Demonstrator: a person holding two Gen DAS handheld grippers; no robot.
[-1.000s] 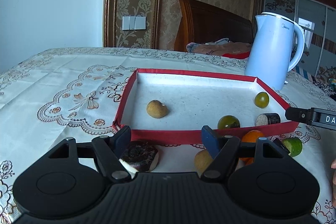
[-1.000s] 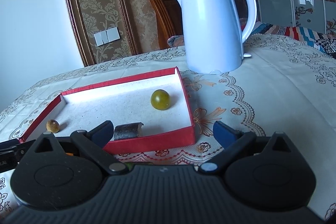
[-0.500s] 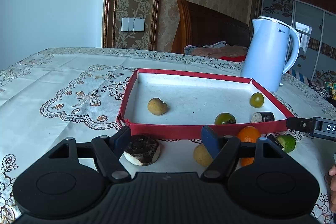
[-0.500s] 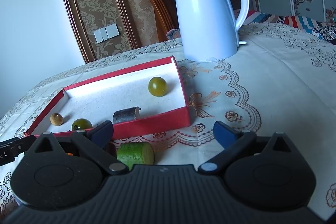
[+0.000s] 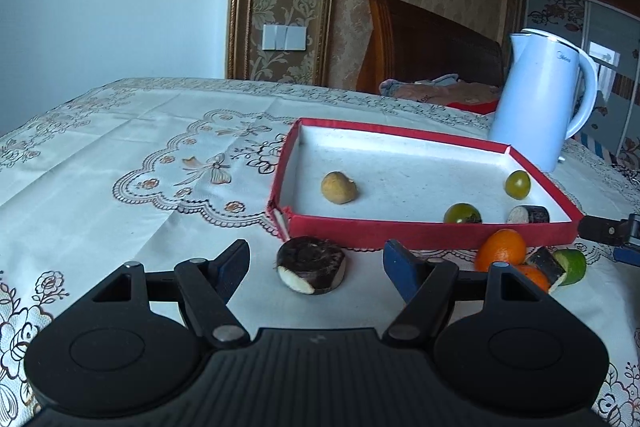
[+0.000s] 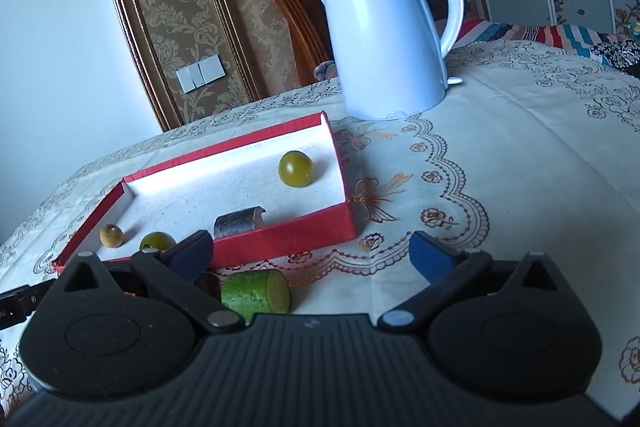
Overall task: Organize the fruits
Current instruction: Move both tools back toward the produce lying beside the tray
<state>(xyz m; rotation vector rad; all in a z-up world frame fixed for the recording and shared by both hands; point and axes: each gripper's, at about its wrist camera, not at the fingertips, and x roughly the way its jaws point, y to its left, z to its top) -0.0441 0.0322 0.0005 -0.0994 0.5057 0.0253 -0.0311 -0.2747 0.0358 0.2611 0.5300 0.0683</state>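
**A:** so how far along is this? I count 4 things in the red tray so far: a tan longan-looking fruit, 2 green grapes, and a short dark-skinned cut piece.

**B:** yeah, roughly half I'd guess. On the tabletop in front of the tray there's a dark round slice with a white edge, 2 oranges touching each other, a small dark chunk and a green cut piece.

**A:** tools holding anything?

**B:** nope. Left tool is spread, nothing pinched, the dark slice lying between its tips. Right tool is spread wide too, empty, green piece near its left tip.

**A:** so 5 pieces left to go in, probably the slice next.
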